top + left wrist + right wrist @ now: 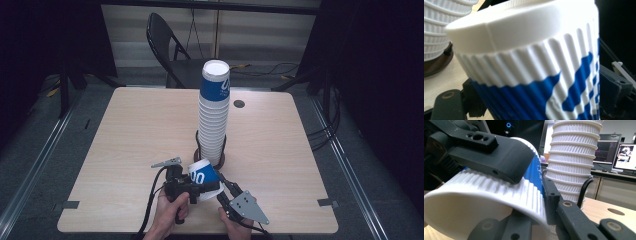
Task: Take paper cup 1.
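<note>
Paper cup, ribbed white with a blue printed band, lies tilted on its side just above the near edge of the desk, held between the two claws. In the right claw view its open mouth faces the camera and the inside looks empty.

Left claw comes in from the person's left hand and has the cup between its jaws. In the left claw view the cup's rim and ribbed wall sit very close to the lens, with one black jaw at the lower left and the other at the far right; whether the pads press on the cup cannot be told.

Right claw, held by the person's right hand, is closed on the same cup. In the right claw view its jaws sit tight against the ribbed wall, while the left claw's broad black jaw lies across the top of the cup.

Just beyond the held cup stands a tall stack of cups, nested upside down, rising from a dark round holder with upright wire arms near the middle of the desk.

A dark folding chair stands behind the far edge of the desk.
</note>
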`<state>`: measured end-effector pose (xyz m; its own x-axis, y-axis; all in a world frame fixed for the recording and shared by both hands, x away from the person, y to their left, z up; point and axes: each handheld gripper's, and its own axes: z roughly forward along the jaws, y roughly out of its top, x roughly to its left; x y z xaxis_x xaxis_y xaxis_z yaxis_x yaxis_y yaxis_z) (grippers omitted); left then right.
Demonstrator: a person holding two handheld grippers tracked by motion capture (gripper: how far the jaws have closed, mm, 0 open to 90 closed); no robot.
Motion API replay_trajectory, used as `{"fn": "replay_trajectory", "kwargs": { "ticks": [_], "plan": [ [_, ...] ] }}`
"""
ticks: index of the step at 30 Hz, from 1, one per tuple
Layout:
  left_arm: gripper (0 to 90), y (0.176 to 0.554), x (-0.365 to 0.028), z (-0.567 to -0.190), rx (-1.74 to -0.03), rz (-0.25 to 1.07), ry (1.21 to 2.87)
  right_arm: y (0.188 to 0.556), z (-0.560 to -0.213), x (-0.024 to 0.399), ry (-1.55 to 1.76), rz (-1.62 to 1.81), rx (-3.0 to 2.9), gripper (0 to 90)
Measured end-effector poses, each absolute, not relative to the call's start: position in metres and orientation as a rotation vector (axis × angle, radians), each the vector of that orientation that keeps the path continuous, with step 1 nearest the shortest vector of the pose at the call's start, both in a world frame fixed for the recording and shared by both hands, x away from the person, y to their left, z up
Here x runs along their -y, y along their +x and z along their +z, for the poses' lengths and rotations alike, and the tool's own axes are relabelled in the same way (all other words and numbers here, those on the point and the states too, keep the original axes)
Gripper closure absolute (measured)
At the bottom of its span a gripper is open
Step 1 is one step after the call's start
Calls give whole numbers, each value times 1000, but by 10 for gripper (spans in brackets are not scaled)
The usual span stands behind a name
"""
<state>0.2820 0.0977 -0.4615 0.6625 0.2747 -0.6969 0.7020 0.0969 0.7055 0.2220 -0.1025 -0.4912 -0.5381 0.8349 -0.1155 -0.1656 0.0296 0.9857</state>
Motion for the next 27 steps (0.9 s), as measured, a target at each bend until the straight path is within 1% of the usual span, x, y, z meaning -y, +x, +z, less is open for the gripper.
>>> {"fn": "replay_trajectory", "kwargs": {
  "ticks": [4, 9, 11, 14, 16, 19, 20, 23, 24, 27],
  "plan": [
    [143, 283, -98, -460, -847, -376, 1488, 222, -491, 103, 712, 1625, -1525, 855],
    [152, 287, -101, -455, -863, -340, 1472, 220, -491, 104, 718, 1625, -1531, 856],
    [149, 289, -105, -451, -839, -306, 1489, 219, -490, 105, 722, 1626, -1537, 856],
    [142, 290, -105, -450, -830, -305, 1490, 219, -489, 105, 723, 1629, -1545, 856],
    [131, 292, -107, -451, -828, -276, 1494, 218, -489, 105, 730, 1626, -1563, 857],
    [138, 294, -108, -451, -823, -264, 1496, 218, -490, 105, 737, 1623, -1575, 857],
    [130, 295, -108, -452, -797, -249, 1513, 218, -490, 106, 741, 1621, -1588, 857],
    [125, 296, -109, -452, -788, -229, 1521, 218, -490, 106, 749, 1622, -1602, 857],
    [105, 297, -109, -452, -778, -217, 1523, 218, -490, 107, 749, 1621, -1609, 857],
    [91, 299, -109, -453, -778, -199, 1525, 218, -490, 107, 754, 1622, -1630, 858]
  ]
}}
